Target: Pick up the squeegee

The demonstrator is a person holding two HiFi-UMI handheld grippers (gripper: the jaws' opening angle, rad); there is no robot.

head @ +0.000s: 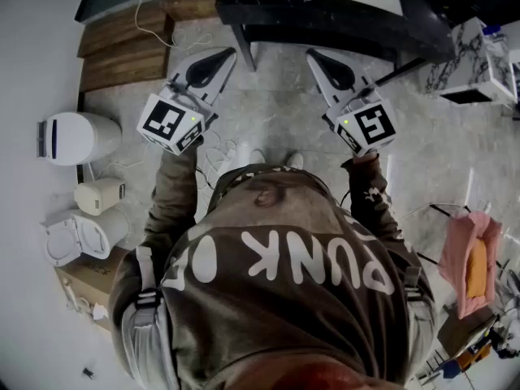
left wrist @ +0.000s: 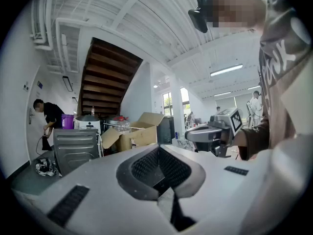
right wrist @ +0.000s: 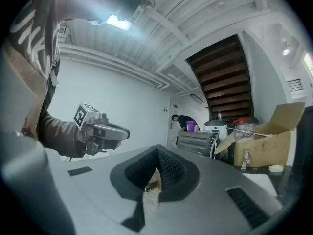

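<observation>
No squeegee shows in any view. I stand on a marble floor and hold both grippers out level in front of me. My left gripper (head: 213, 62) is shut, its ribbed pads meeting with nothing between them (left wrist: 159, 155). My right gripper (head: 325, 63) is shut too and empty (right wrist: 157, 156). Each gripper appears in the other's view: the right gripper (left wrist: 211, 133) to the right, the left gripper (right wrist: 103, 130) to the left.
A dark desk (head: 325, 19) stands just ahead, with wooden stairs (head: 122, 47) at the far left. White bins (head: 77, 136) line the left wall and cables (head: 219, 154) lie on the floor. An open cardboard box (left wrist: 133, 133), a metal cabinet (left wrist: 76, 148) and a person (left wrist: 47, 119) are farther off.
</observation>
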